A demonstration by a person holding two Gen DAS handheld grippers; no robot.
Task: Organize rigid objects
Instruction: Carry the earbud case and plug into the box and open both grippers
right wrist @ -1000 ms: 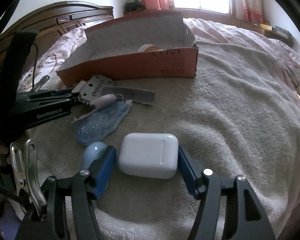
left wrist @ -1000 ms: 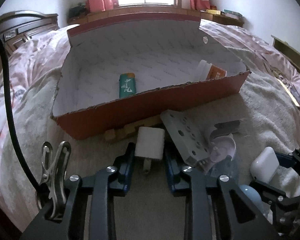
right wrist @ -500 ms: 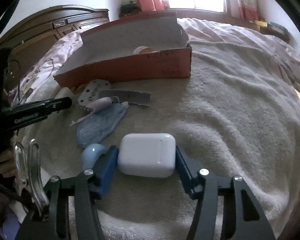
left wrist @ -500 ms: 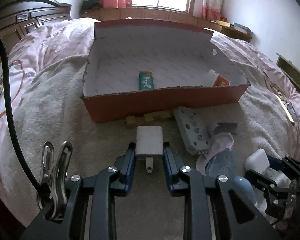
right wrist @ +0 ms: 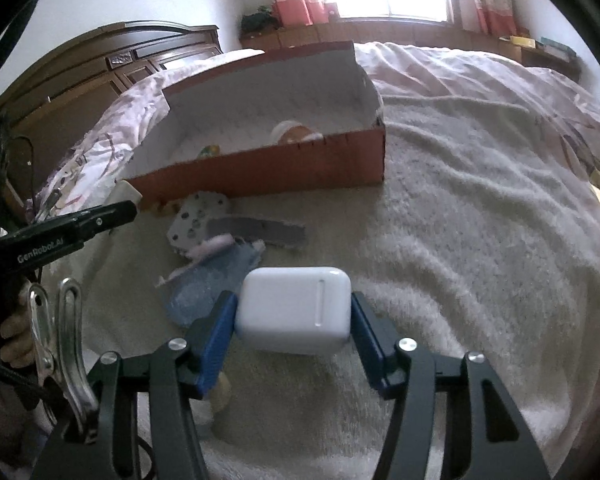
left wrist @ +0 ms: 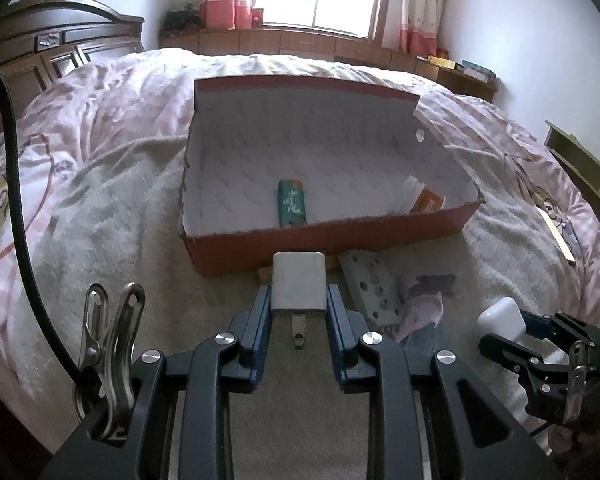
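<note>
My left gripper (left wrist: 299, 304) is shut on a white plug charger (left wrist: 299, 282), held above the towel just in front of the open red cardboard box (left wrist: 380, 236). My right gripper (right wrist: 294, 314) is shut on a white earbud case (right wrist: 294, 316), lifted above the towel to the right of the box (right wrist: 284, 172); it also shows in the left wrist view (left wrist: 500, 318). Inside the box lie a green lighter (left wrist: 291, 202) and a white and orange bottle (left wrist: 420, 200). The left gripper's finger (right wrist: 100, 220) shows in the right wrist view.
A grey plate with holes (left wrist: 370, 290), a grey strip (right wrist: 256, 230), a pink piece (right wrist: 212, 246) and a blue pouch (right wrist: 208, 284) lie on the beige towel (right wrist: 460, 260) before the box. A wooden block (left wrist: 264, 274) sits at the box's foot. A dark headboard (right wrist: 112, 68) stands to the left.
Both grippers have lifted with their objects. The left one has pulled back and up from the box; the right one has risen, with the earbud case clear of the towel.
</note>
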